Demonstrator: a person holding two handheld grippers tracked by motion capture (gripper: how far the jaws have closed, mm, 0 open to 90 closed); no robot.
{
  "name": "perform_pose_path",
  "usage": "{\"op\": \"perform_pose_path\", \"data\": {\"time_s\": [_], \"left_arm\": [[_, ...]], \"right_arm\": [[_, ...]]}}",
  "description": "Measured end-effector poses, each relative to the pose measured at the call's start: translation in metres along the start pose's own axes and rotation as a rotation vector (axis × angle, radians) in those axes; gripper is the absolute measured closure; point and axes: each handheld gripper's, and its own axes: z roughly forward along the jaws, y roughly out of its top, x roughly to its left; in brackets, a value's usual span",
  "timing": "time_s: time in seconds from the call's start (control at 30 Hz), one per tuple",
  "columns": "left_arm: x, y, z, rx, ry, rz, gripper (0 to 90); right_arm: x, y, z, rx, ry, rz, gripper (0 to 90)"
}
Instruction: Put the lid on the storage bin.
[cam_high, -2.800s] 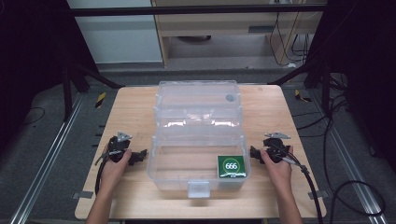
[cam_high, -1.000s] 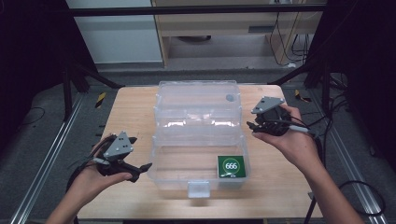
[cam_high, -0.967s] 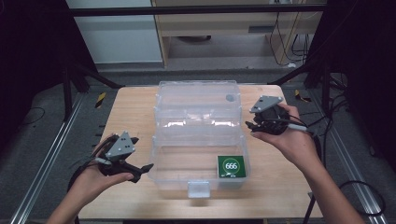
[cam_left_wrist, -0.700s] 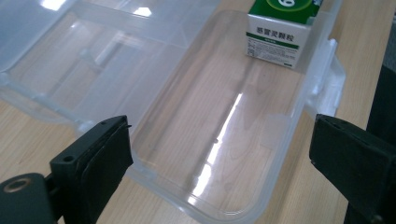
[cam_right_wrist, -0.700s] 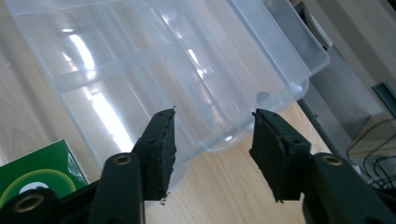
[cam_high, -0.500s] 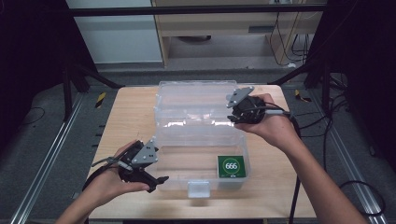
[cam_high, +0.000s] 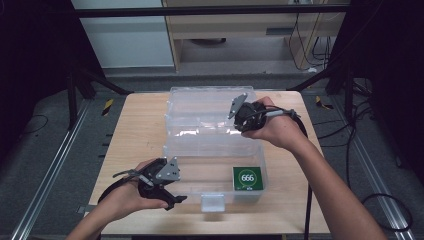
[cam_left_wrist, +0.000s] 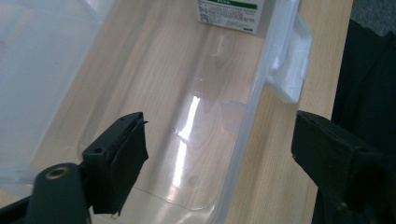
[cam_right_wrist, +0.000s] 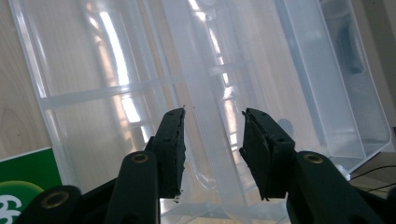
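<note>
Lid-closing looks underway: the clear plastic box (cam_high: 215, 165) with its green carton (cam_high: 247, 178) sits mid-desk, right gripper (cam_high: 239, 120) part-spread astride the lid's edge, left gripper (cam_high: 172, 197) spread wide at the front wall, so pinching comes next.

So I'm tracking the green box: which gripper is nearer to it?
Left, by a little. The left gripper sits at the bin's front left corner, level with the green box. The right gripper hovers beyond the box, over the bin's hinge line.
</note>
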Motion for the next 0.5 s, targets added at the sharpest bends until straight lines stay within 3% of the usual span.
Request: {"op": "perform_pose_path", "data": {"time_s": [0.33,0.5], "left_arm": [[-0.008,-0.003,0.015,0.05,-0.03,0.043,31.6],[-0.008,-0.004,0.02,0.071,-0.046,0.049,43.3]], "right_arm": [[0.001,0.006,0.005,0.031,0.011,-0.051,66.2],[0.002,0.009,0.007,0.042,0.011,-0.066,68.7]]}}
